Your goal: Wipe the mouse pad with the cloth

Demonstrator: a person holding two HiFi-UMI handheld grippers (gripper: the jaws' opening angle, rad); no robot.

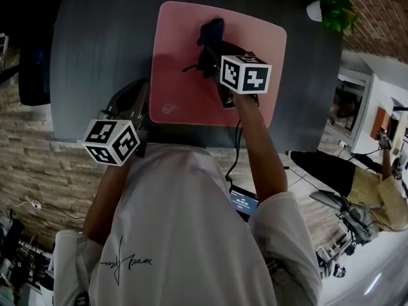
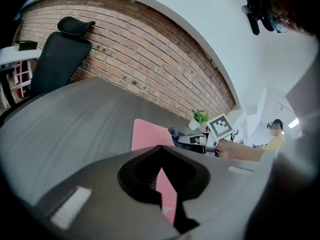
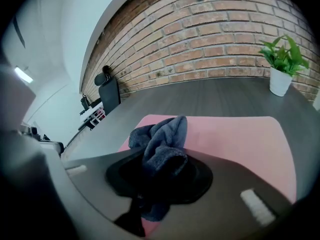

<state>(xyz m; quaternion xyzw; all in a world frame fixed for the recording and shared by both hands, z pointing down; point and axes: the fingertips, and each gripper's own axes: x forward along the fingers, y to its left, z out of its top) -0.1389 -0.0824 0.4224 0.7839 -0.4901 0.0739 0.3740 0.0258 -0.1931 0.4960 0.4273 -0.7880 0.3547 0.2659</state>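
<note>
A pink mouse pad (image 1: 191, 88) lies on the dark grey table (image 1: 95, 43). My right gripper (image 1: 209, 59) is over the pad's far middle, shut on a bunched dark blue cloth (image 1: 210, 32). In the right gripper view the cloth (image 3: 162, 139) fills the jaws of that gripper (image 3: 160, 156) and bulges forward onto the pad (image 3: 235, 134). My left gripper (image 1: 141, 91) hovers at the pad's left edge, apart from it. Its jaws (image 2: 160, 149) meet at the tips with nothing between them. The left gripper view also shows the pad (image 2: 145, 134) and the cloth (image 2: 176, 134).
A potted plant in a white pot (image 1: 331, 8) stands at the table's far right corner, near the brick wall (image 3: 225, 34). A black office chair (image 2: 60, 54) is at the table's left side. The table's near edge is against my body. A person (image 1: 376, 190) sits off to the right.
</note>
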